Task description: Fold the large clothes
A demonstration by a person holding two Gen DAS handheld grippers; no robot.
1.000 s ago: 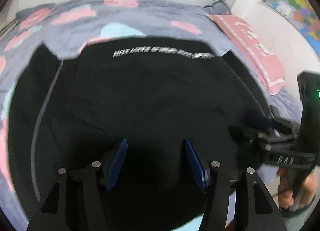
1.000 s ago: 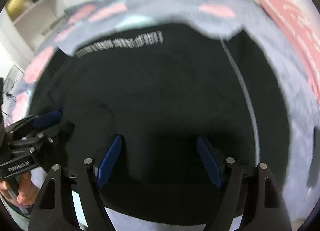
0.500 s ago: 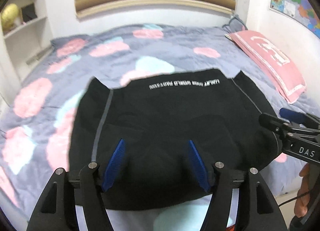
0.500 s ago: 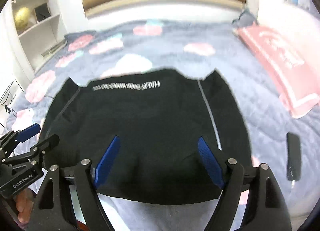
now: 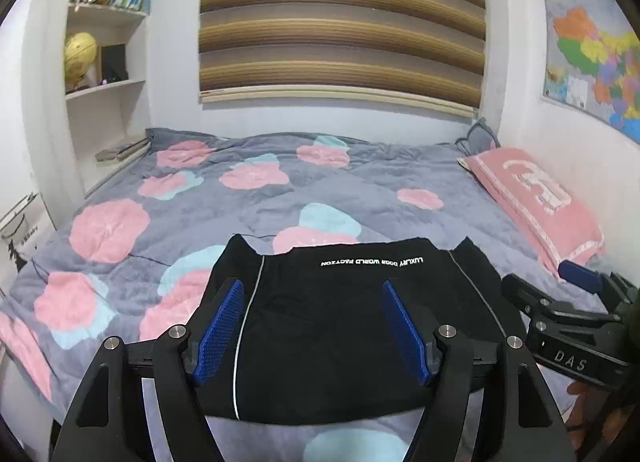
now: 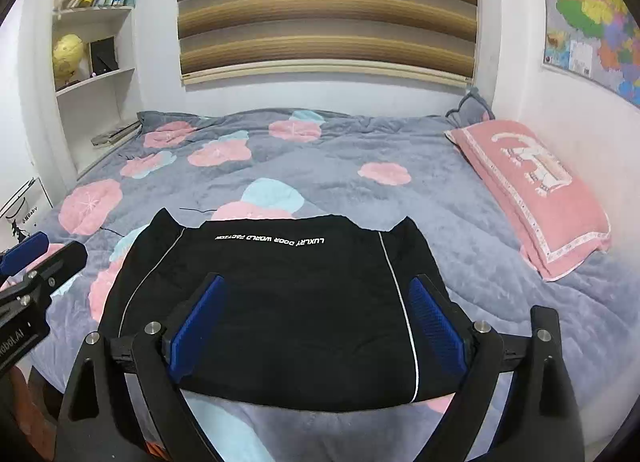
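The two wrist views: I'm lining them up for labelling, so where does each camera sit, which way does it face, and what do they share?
Left wrist: on the left gripper, above the bed's near edge, facing the striped blind; jaws open, right gripper and a bit of hand at right.
Right wrist: on the right gripper, same heading; jaws open, left gripper at left.
Shared: folded black garment, floral quilt, pink pillow, wall map, bookshelf.
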